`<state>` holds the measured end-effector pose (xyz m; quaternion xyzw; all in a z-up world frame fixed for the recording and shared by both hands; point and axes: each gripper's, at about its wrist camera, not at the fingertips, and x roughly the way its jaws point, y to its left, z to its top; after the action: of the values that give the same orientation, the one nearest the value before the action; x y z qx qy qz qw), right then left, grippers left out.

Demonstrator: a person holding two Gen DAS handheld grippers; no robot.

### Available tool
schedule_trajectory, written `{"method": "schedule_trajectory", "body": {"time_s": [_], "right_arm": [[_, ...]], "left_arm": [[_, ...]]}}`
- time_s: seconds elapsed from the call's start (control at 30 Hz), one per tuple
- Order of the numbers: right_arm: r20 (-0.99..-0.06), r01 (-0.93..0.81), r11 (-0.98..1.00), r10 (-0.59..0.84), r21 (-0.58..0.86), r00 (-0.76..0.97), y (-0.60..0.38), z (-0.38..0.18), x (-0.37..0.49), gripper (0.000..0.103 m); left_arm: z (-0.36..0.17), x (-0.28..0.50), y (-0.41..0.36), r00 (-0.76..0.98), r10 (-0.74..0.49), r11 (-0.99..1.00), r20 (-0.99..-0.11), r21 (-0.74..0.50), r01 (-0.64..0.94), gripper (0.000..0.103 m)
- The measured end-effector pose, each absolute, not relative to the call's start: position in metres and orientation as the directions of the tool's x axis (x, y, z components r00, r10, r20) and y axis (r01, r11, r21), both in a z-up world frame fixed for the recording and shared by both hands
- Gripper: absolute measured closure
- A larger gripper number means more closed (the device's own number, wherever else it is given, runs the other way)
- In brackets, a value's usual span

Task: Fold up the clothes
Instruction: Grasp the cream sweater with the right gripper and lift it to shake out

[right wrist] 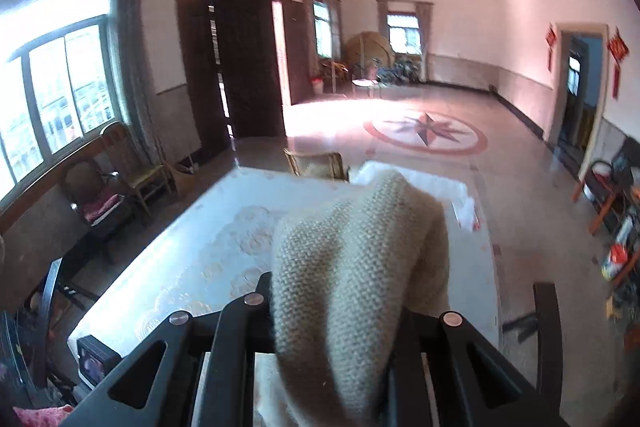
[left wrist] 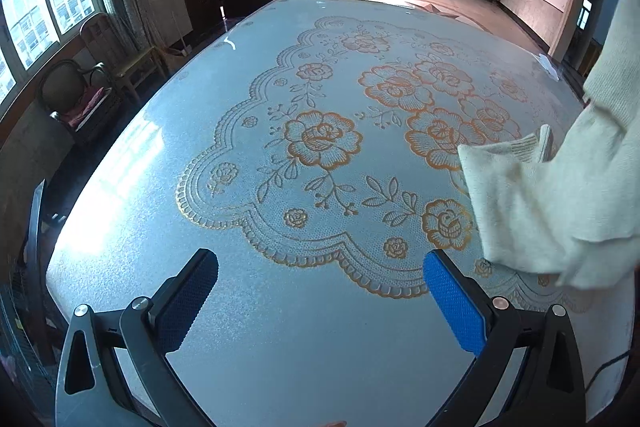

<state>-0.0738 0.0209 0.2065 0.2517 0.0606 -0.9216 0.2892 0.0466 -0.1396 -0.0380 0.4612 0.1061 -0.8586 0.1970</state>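
While the left gripper [left wrist: 320,301] fingers stand apart, the right gripper [right wrist: 340,307] clamps the cream sweater [left wrist: 560,187], hanging lengthwise downward.

The right gripper [right wrist: 340,311] is clamped on a cream knitted garment [right wrist: 352,267], whose bunched fabric bulges up between its black fingers [right wrist: 240,331] and hides the pads. Beyond lies a table [right wrist: 180,251] with a pale patterned cover, and farther off a star medallion [right wrist: 426,133] on the floor
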Motion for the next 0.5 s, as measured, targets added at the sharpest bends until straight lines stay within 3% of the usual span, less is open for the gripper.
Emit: {"method": "schedule_trajectory", "body": {"time_s": [0.17,0.27,0.37,0.5], "right_arm": [[-0.293,0.700,-0.713,-0.662,-0.037,-0.690,-0.057,0.305,-0.053,0.088],[-0.172,0.704,-0.710,-0.695,0.009,-0.698,-0.075,0.338,-0.053,0.088],[-0.132,0.667,-0.740,-0.672,0.086,-0.729,-0.072,0.339,-0.067,0.088],[-0.230,0.609,-0.778,-0.628,0.157,-0.743,-0.058,0.291,-0.098,0.088]], "left_arm": [[-0.027,0.070,-0.182,-0.497,-0.316,-0.839,-0.808,-0.006,0.544,0.000],[-0.019,0.085,-0.209,-0.491,-0.371,-0.792,-0.788,-0.008,0.611,0.000],[-0.014,0.099,-0.233,-0.482,-0.416,-0.744,-0.771,-0.015,0.668,0.000],[-0.013,0.109,-0.254,-0.469,-0.442,-0.704,-0.765,-0.029,0.710,0.000]]}}
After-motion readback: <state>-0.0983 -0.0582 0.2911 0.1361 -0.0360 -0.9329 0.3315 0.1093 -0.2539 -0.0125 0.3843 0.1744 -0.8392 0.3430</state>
